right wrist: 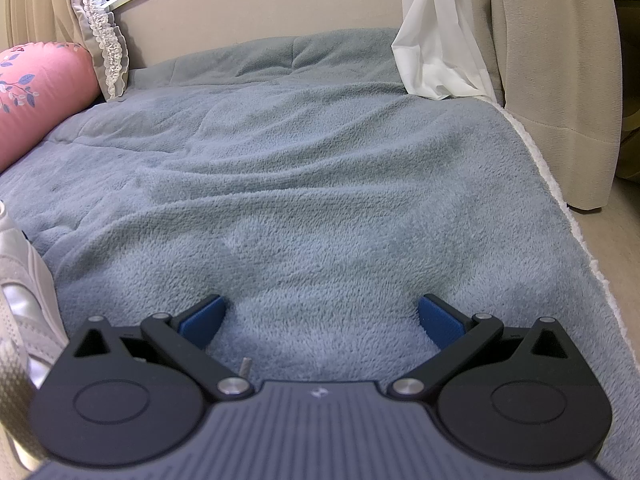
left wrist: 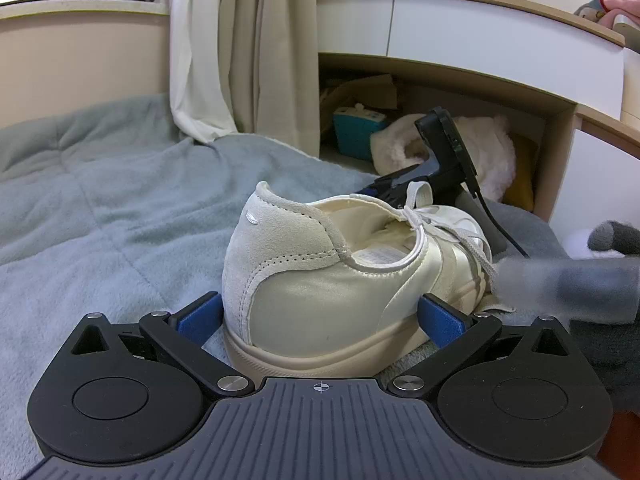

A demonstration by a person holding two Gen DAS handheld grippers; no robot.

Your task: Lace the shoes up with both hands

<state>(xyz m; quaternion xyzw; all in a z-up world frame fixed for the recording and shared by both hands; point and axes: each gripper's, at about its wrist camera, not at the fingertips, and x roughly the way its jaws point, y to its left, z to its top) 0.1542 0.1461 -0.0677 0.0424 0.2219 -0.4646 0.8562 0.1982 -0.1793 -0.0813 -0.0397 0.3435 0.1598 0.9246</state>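
Blanket (right wrist: pixel 320 184) covered the bed, a soft base, likely why the shoe (left wrist: pixel 320 280) sat heel-first toward the left gripper (left wrist: pixel 320 316). Left jaws stood released, straddling the heel: pads at 9 and 3 o'clock, apparently not pinching, probably there to steady it. Laces (left wrist: pixel 448 232) lay at 2 o'clock, bow looked tied already. Right gripper (right wrist: pixel 320 320) was also released, holding nothing, over bare blanket; shoe edge at its 9 o'clock.
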